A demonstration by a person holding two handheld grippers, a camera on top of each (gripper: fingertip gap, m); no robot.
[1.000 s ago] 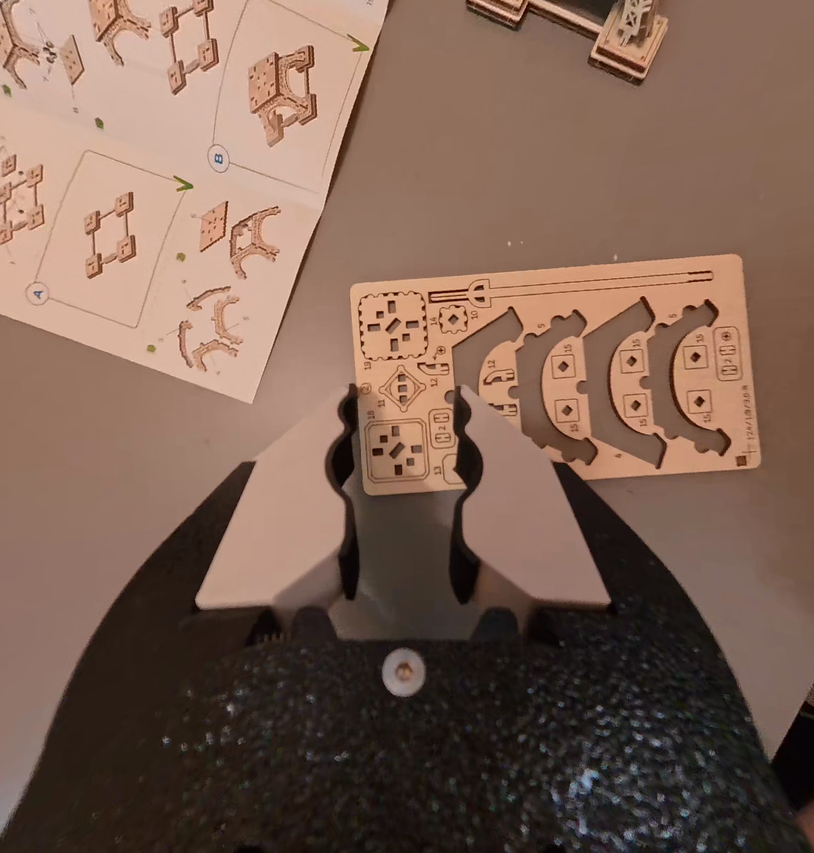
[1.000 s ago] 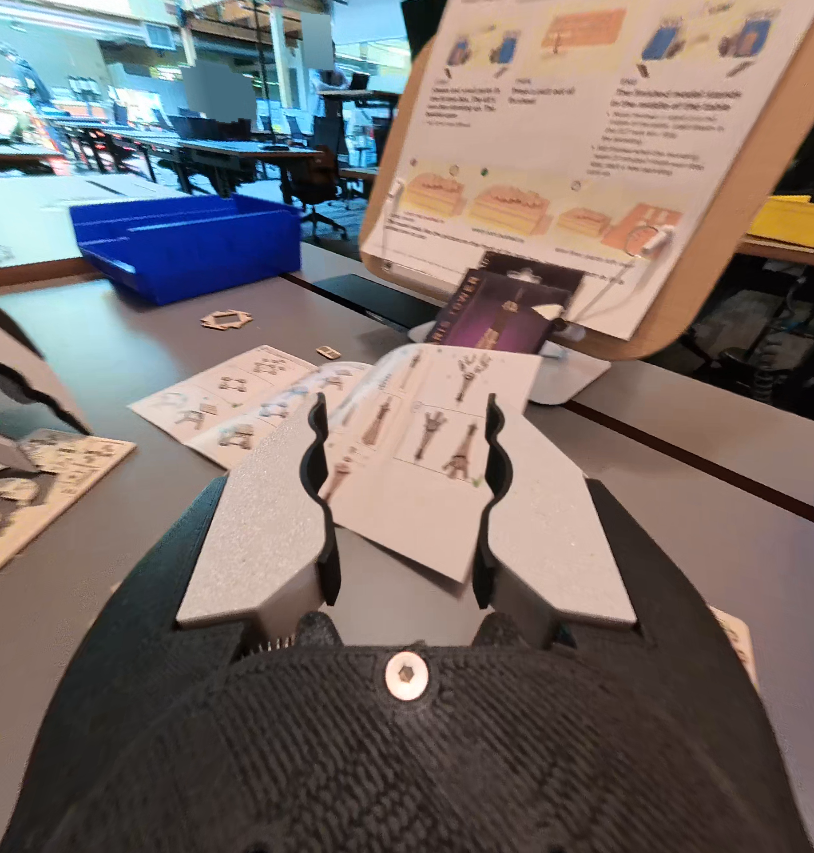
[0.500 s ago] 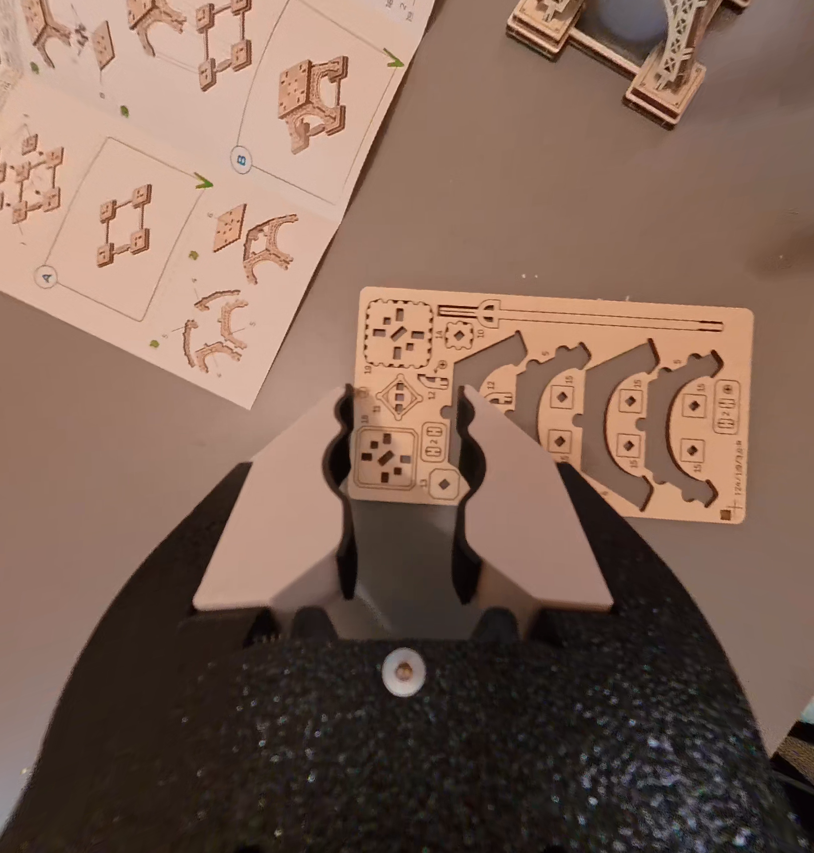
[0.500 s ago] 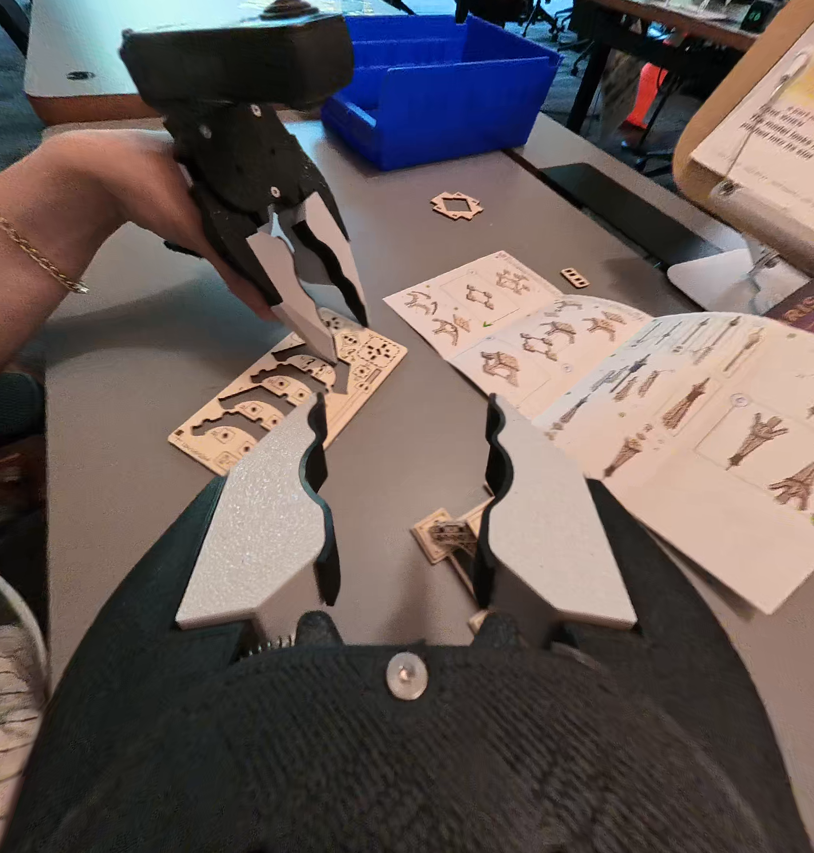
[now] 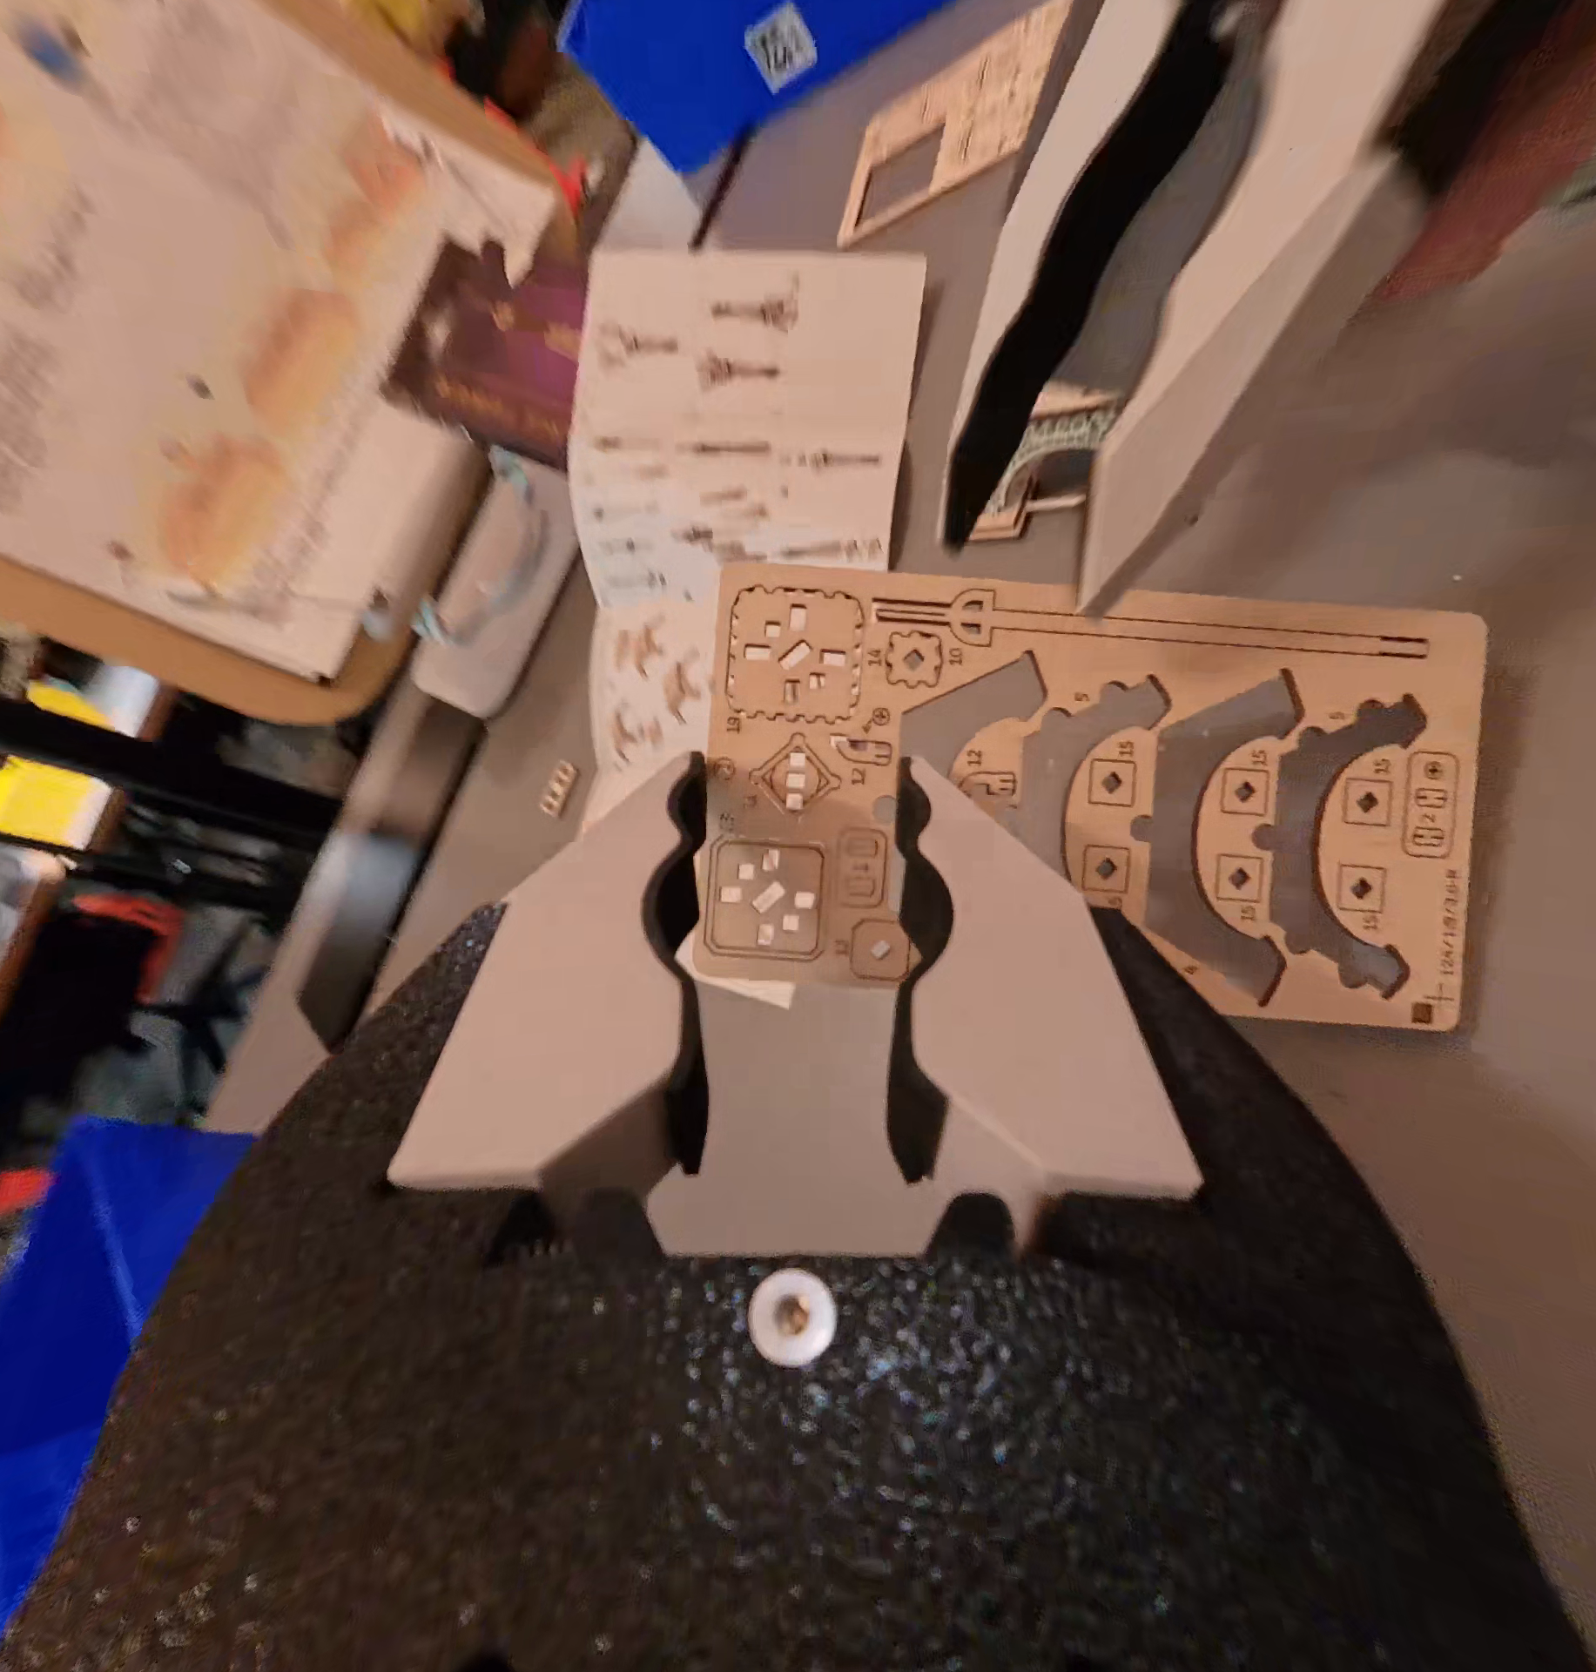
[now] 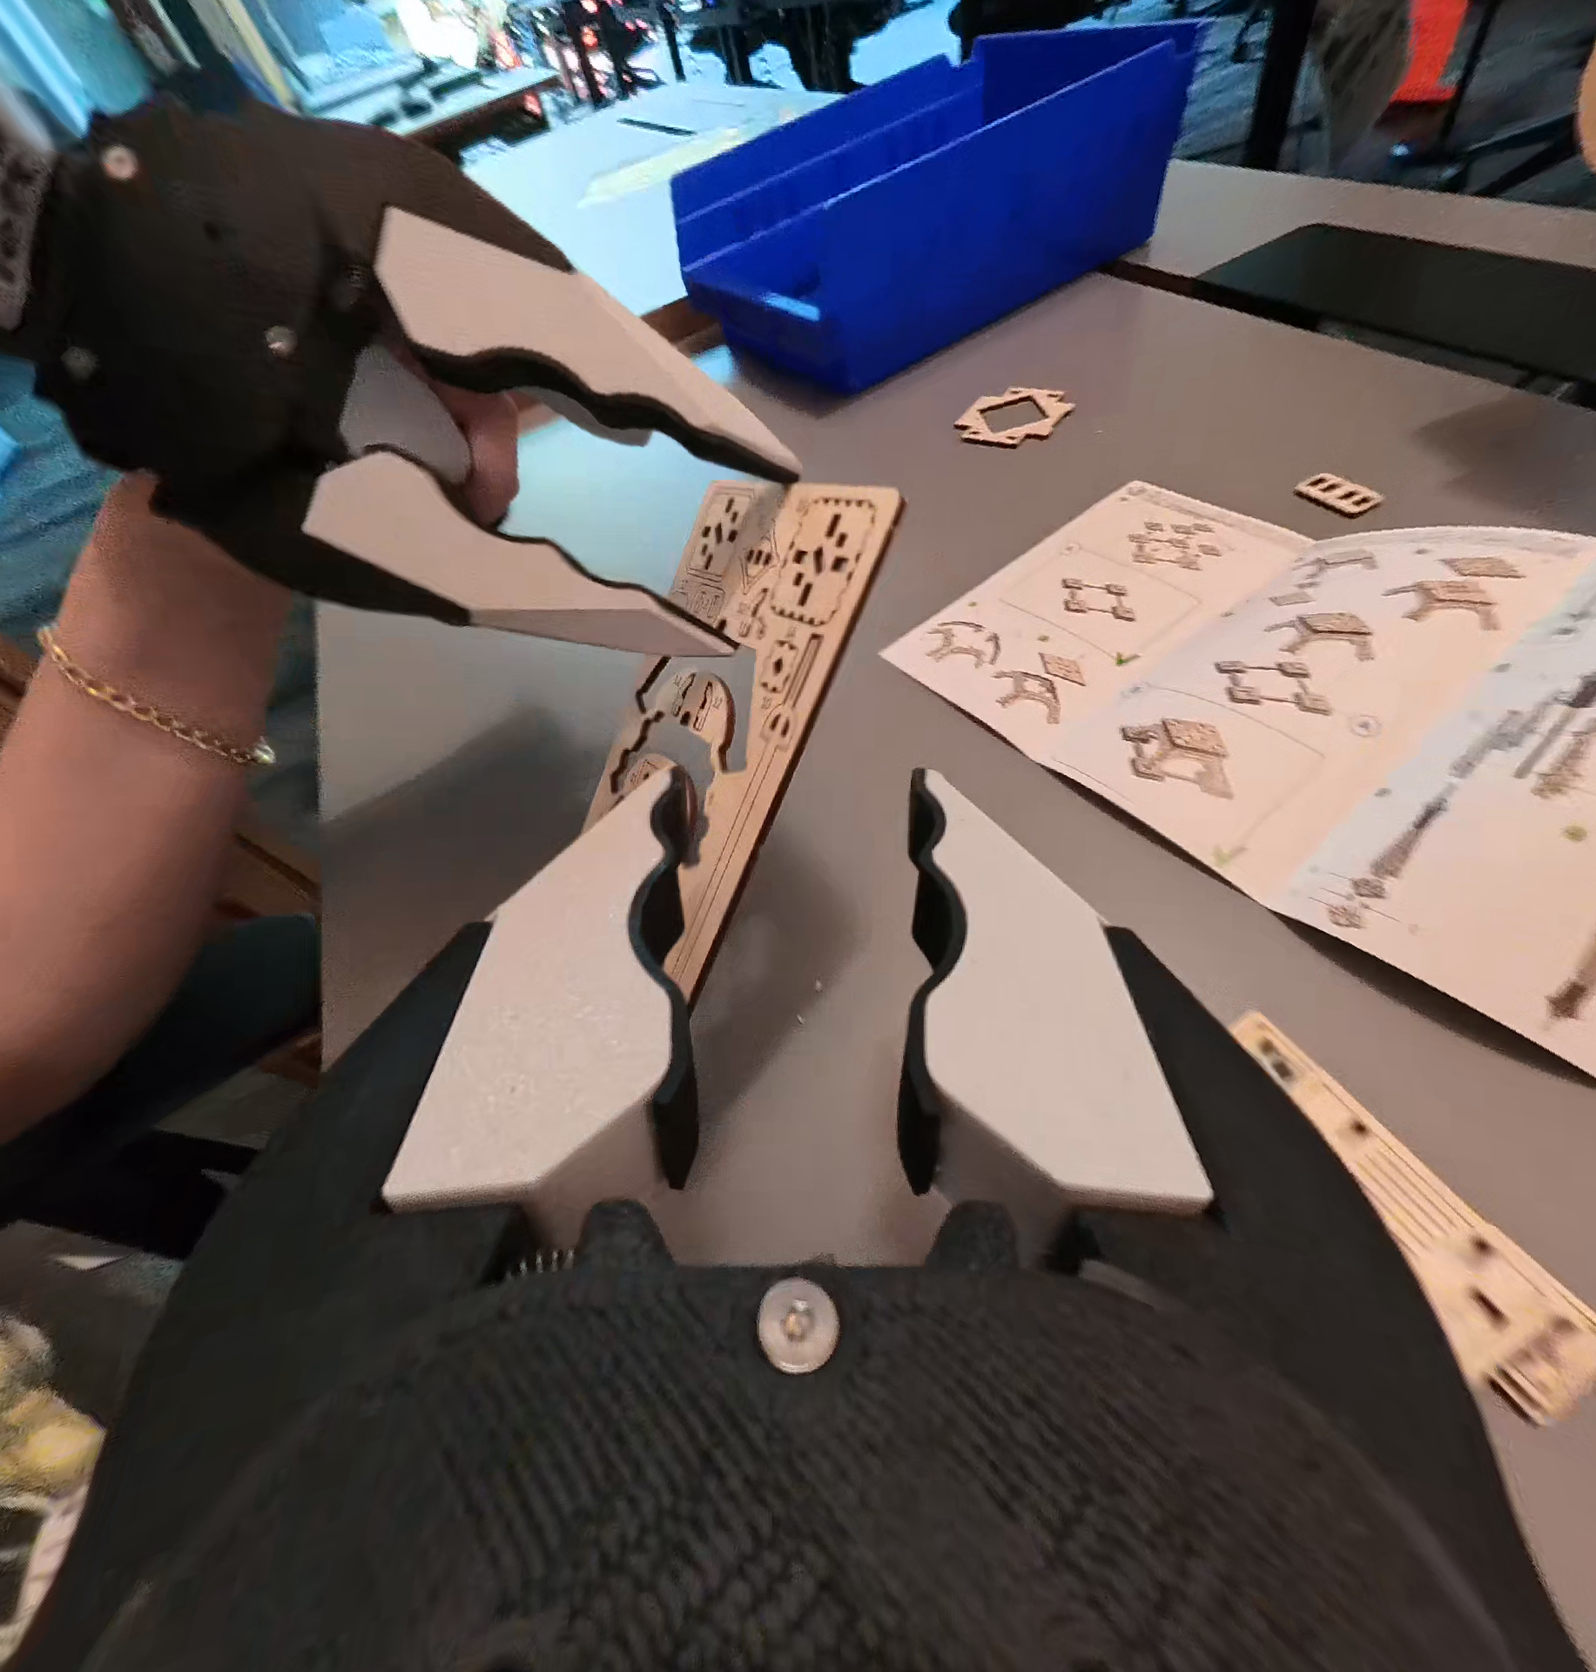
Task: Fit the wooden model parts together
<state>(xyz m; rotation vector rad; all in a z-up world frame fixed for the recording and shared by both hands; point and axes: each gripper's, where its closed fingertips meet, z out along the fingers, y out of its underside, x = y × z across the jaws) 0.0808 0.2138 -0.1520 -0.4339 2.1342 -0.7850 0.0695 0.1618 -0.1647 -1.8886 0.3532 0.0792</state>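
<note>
The left tongs [image 6: 762,561], spread apart, hover at a tilted wooden sheet [image 6: 803,651] raised off the bench [image 6: 1138,434]. The right tongs [image 6: 798,891], also spread, sit beside its lower edge.

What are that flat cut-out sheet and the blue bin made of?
The parts sheet looks like thin, unfinished plywood: pale tan face, dark, seemingly laser-burnt cut lines, stiff while tilted on edge. The blue bin is probably moulded plastic: uniform colour, smooth faintly glossy walls.
</note>
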